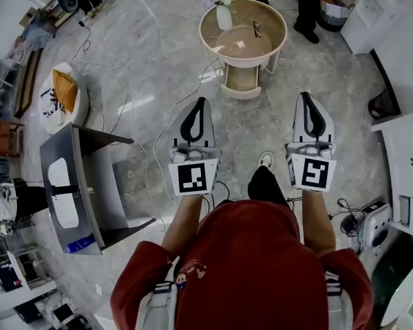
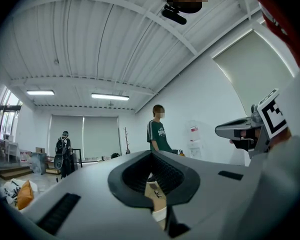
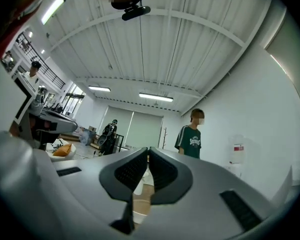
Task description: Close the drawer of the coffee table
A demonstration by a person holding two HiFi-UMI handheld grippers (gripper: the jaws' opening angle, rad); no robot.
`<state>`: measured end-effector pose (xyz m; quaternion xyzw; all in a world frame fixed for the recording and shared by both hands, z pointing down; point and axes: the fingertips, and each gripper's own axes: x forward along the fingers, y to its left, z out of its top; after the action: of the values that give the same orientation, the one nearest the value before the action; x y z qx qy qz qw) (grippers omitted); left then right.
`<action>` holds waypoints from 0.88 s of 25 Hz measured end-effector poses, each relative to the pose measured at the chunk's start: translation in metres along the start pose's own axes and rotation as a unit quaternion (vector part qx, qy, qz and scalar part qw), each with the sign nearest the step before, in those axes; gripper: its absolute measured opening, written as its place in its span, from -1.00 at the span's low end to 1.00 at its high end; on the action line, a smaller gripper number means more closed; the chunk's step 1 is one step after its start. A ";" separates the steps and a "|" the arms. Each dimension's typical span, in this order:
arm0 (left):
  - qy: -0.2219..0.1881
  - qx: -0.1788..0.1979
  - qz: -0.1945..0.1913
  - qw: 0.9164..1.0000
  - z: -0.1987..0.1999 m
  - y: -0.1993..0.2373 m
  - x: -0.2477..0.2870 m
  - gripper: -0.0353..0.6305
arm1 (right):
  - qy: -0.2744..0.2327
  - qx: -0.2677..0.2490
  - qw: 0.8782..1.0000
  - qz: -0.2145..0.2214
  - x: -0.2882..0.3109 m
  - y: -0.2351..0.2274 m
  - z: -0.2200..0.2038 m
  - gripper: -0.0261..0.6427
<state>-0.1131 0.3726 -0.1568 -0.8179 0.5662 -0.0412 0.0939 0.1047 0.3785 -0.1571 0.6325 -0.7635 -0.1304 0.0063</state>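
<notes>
A round beige coffee table (image 1: 272,20) stands ahead on the marble floor, with a white vase of flowers (image 1: 223,14) on top. Its drawer (image 1: 241,81) is pulled out toward me on the near side. My left gripper (image 1: 202,103) is held level, short of the drawer and a little to its left, jaws shut and empty. At the same distance my right gripper (image 1: 307,96) is off to the drawer's right, jaws shut with nothing in them. In the left gripper view the jaws (image 2: 151,155) meet at the tips. The right gripper view shows its tips (image 3: 148,152) touching.
A person (image 1: 297,2) stands behind the table beside a basket (image 1: 334,7). Cables (image 1: 166,126) trail over the floor at my left. A grey desk (image 1: 74,184) and a white seat with an orange cushion (image 1: 65,91) are far left. White cabinets (image 1: 407,160) line the right.
</notes>
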 end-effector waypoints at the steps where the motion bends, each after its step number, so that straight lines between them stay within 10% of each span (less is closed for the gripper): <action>1: 0.001 0.001 0.001 1.000 0.002 -0.004 0.015 -0.86 | 0.003 0.008 1.000 0.002 0.011 -0.010 -0.004 -0.84; 22: 0.030 0.039 -0.005 0.999 -0.023 -0.048 0.232 -0.85 | 0.029 0.057 0.998 -0.003 0.176 -0.156 -0.089 -0.84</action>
<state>0.0098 0.1702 -0.1340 -0.8150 0.5622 -0.0889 0.1086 0.2352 0.1653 -0.1306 0.6374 -0.7675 -0.0681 -0.0084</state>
